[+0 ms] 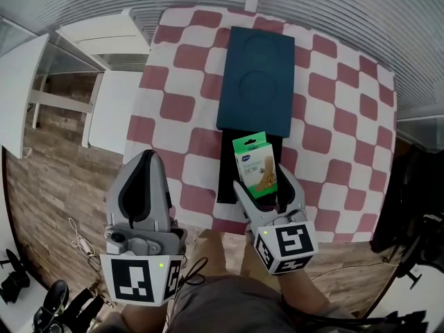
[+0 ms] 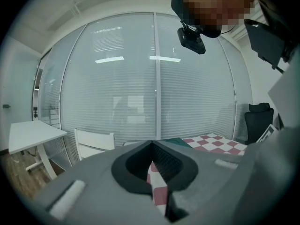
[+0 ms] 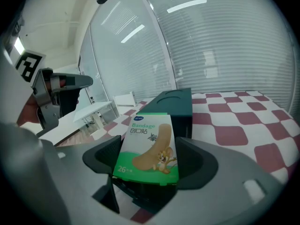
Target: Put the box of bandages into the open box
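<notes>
A green and white box of bandages (image 1: 255, 164) with a cartoon plaster on its face is held in my right gripper (image 1: 262, 183), which is shut on it. The bandage box hangs over the black open tray (image 1: 225, 175) that sticks out toward me from a dark teal box (image 1: 257, 75) on the checkered table. In the right gripper view the bandage box (image 3: 150, 146) fills the gap of the right gripper (image 3: 150, 159), with the teal box (image 3: 172, 108) just behind. My left gripper (image 1: 142, 186) is shut and empty at the table's near left edge; the left gripper (image 2: 157, 175) faces the window.
The red and white checkered cloth (image 1: 333, 96) covers the table. A white chair (image 1: 114, 109) and a white side table (image 1: 24, 82) stand to the left. A black office chair (image 1: 409, 200) is at the right. Cables (image 1: 80, 241) lie on the wooden floor.
</notes>
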The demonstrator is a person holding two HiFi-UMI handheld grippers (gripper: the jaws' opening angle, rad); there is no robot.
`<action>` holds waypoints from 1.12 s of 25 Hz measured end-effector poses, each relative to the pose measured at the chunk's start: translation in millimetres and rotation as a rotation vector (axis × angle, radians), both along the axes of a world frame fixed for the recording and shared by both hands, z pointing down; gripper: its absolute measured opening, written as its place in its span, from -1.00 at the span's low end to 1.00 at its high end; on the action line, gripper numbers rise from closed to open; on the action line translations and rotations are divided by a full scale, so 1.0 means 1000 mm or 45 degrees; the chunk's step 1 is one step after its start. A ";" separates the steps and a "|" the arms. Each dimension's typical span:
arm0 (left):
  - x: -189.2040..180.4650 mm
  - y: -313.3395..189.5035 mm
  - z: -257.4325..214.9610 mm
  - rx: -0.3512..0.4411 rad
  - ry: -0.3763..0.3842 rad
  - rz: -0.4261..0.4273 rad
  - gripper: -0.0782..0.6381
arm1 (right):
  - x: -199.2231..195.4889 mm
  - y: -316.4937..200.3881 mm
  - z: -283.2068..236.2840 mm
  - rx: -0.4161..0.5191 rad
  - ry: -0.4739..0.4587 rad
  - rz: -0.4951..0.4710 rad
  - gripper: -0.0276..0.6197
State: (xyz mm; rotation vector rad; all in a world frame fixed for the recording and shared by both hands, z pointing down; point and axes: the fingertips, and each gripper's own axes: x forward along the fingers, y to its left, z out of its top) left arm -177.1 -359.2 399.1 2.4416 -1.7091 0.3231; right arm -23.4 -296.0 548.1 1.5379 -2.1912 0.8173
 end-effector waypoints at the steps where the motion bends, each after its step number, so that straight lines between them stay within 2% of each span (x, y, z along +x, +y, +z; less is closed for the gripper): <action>1: 0.001 -0.002 0.001 -0.003 0.002 0.006 -0.78 | 0.000 0.000 0.002 -0.010 0.020 -0.002 0.29; 7: 0.003 -0.010 0.009 -0.022 0.010 0.025 -0.78 | -0.006 0.000 0.008 -0.017 0.173 -0.084 0.30; 12: 0.004 -0.014 0.013 -0.030 0.018 0.032 -0.78 | -0.008 0.001 0.009 -0.029 0.160 -0.099 0.38; 19: 0.003 -0.015 0.011 -0.026 0.019 0.031 -0.78 | -0.002 0.000 0.005 -0.009 0.128 -0.053 0.36; 24: 0.006 -0.013 0.005 -0.010 0.025 0.031 -0.78 | 0.003 0.002 -0.001 0.009 0.123 -0.044 0.25; 28: 0.013 -0.010 0.001 0.003 0.029 0.044 -0.78 | 0.010 0.001 -0.009 0.049 0.128 -0.020 0.05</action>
